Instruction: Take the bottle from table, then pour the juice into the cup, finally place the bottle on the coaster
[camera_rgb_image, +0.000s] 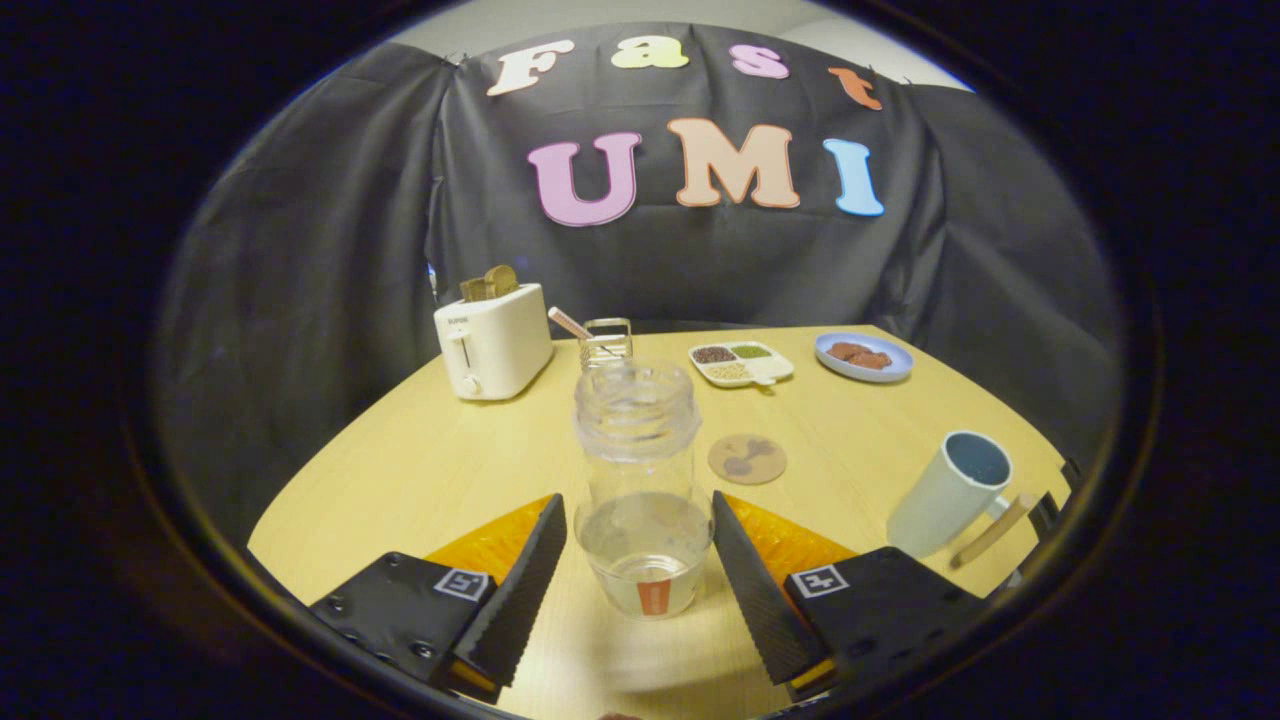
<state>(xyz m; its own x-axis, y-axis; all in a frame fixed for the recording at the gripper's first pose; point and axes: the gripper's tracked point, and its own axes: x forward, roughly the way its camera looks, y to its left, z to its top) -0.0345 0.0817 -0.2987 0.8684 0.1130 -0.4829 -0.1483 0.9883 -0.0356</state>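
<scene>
A clear plastic bottle (640, 480) with no cap stands upright between my fingers, a little pale liquid in its lower part and an orange label near its base. My gripper (638, 505) is shut on the bottle, one fingertip against each side. A faint shadow lies on the table apart from the bottle's base, so it looks lifted slightly. The round brown coaster (747, 459) lies just beyond my right finger. A pale cup (950, 490) with a blue inside stands further right, near the table's edge.
On the round wooden table (400, 470), a white toaster (493, 340) with bread stands at the back left, a small wire holder (607, 342) behind the bottle. A divided snack tray (740, 363) and a blue plate (863, 357) sit at the back right. A wooden stick (990, 530) lies by the cup.
</scene>
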